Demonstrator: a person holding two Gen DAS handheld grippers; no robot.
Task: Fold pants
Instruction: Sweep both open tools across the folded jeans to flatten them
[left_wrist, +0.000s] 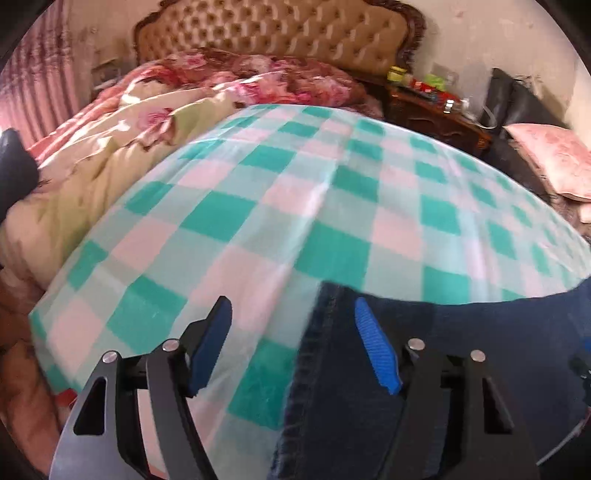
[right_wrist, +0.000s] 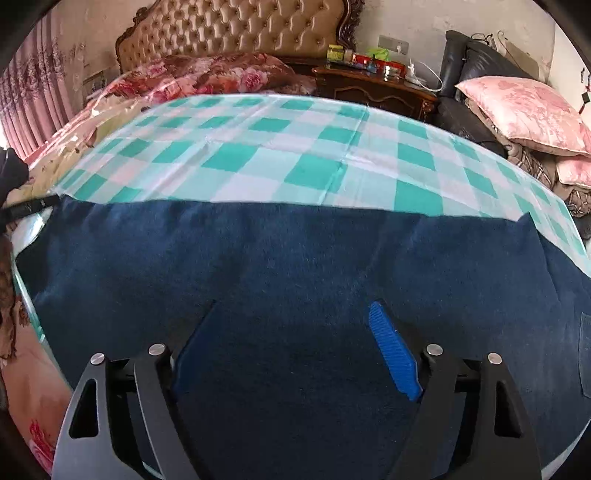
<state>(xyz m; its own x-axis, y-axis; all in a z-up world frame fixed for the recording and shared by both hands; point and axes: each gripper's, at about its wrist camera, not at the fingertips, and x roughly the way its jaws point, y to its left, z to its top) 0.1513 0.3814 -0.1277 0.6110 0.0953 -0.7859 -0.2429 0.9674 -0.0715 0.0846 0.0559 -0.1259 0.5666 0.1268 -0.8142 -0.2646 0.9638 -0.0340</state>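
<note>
Dark blue pants (right_wrist: 295, 266) lie flat on a green, pink and white checked sheet (right_wrist: 266, 158). In the right wrist view they fill the lower half of the frame. My right gripper (right_wrist: 295, 310) is open and empty above the middle of the pants. In the left wrist view the pants (left_wrist: 461, 369) show at the lower right, with a stitched left edge. My left gripper (left_wrist: 293, 306) is open and empty over that edge; its right pad (left_wrist: 376, 347) is over the fabric, its left pad (left_wrist: 210, 347) over the sheet.
A tufted headboard (left_wrist: 280, 29) and floral bedding (left_wrist: 221, 81) lie at the back. A crumpled cream quilt (left_wrist: 85, 177) is to the left. A dark wooden nightstand (right_wrist: 376, 88) with small items and pink pillows (right_wrist: 524, 114) stand at the right.
</note>
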